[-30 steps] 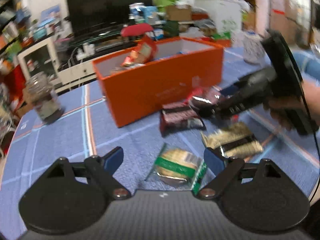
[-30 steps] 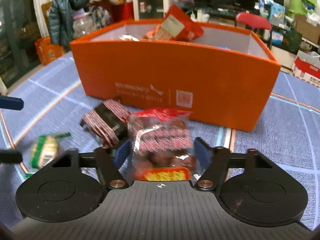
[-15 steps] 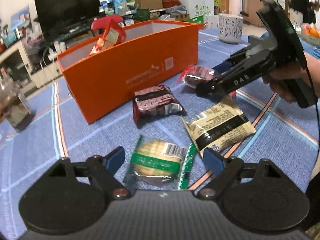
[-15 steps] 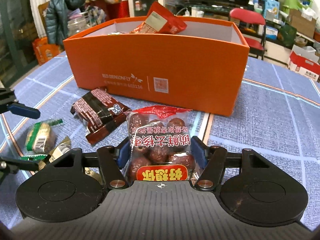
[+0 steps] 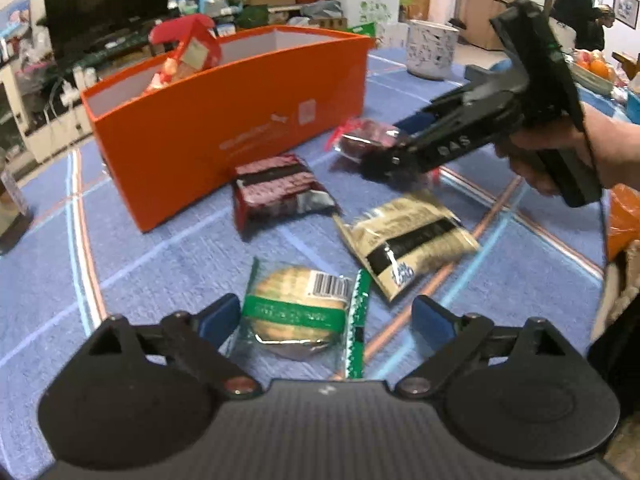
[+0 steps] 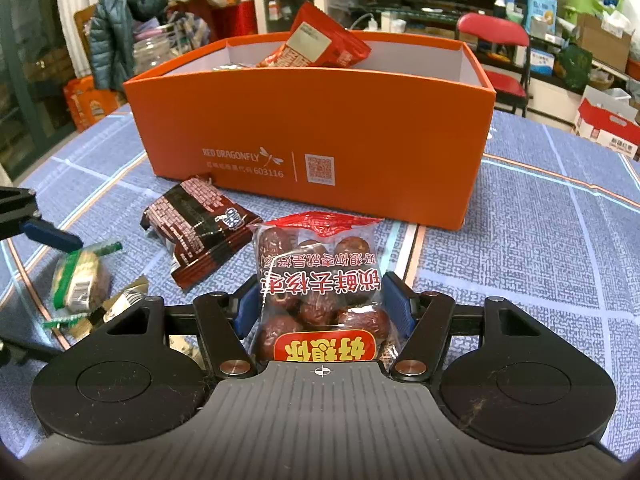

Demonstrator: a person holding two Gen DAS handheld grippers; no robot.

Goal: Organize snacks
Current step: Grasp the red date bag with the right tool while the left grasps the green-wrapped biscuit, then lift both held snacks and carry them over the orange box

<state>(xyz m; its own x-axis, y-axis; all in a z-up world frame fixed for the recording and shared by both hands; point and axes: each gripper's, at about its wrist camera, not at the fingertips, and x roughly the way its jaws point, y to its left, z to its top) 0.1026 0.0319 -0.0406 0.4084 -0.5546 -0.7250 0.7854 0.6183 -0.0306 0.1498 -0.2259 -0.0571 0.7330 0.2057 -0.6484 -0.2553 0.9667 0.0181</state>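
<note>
An orange box (image 6: 316,136) stands on the blue cloth with a red snack bag (image 6: 320,46) leaning inside. My right gripper (image 6: 322,308) is shut on a clear packet of red dates (image 6: 320,284) in front of the box; it also shows in the left wrist view (image 5: 384,156). My left gripper (image 5: 326,318) is open, its fingers either side of a green-banded round cake packet (image 5: 298,308) lying on the cloth. A dark red brick-pattern packet (image 5: 280,192) and a beige packet with a black band (image 5: 408,240) lie between the cake and the box.
A white patterned pot (image 5: 432,50) stands behind the box's right end. A glass jar (image 5: 12,208) is at the left edge. Oranges in a bowl (image 5: 592,68) sit far right. A cluttered TV stand and red chair (image 6: 496,40) lie beyond the table.
My left gripper has moved closer over the cake packet. My right gripper has closed in on the date packet, which now sits deeper between its fingers.
</note>
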